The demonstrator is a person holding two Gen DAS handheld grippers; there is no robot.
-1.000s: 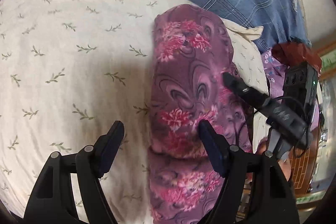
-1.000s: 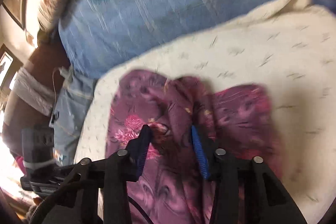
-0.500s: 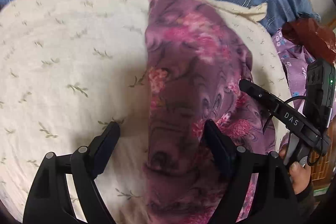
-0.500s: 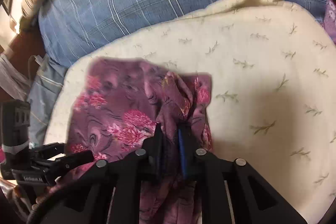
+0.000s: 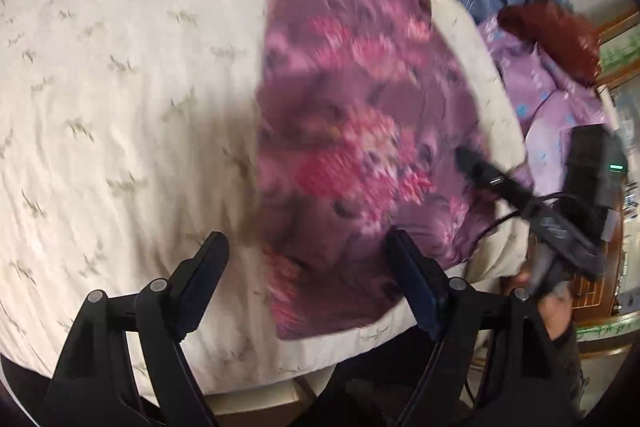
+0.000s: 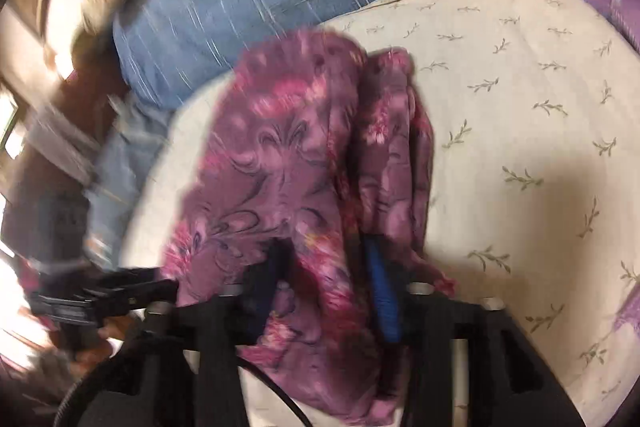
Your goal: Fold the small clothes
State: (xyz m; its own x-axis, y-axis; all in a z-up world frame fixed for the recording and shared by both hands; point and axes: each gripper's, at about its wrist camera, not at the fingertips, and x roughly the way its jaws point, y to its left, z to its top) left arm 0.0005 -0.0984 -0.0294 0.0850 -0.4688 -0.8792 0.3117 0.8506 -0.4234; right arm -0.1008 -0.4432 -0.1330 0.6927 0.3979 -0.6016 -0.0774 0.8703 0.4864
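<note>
Purple floral garment (image 5: 352, 131) appearing as thin matt cloth, cream sprigged cushion (image 5: 120, 99) showing ribbed woven fabric, fingers (image 5: 204, 275) looking matt black plastic.

motion-blurred throughout, worst at left edge of right wrist view; fisheye-bent, dark-cornered; warm glare, soft shadows.
</note>
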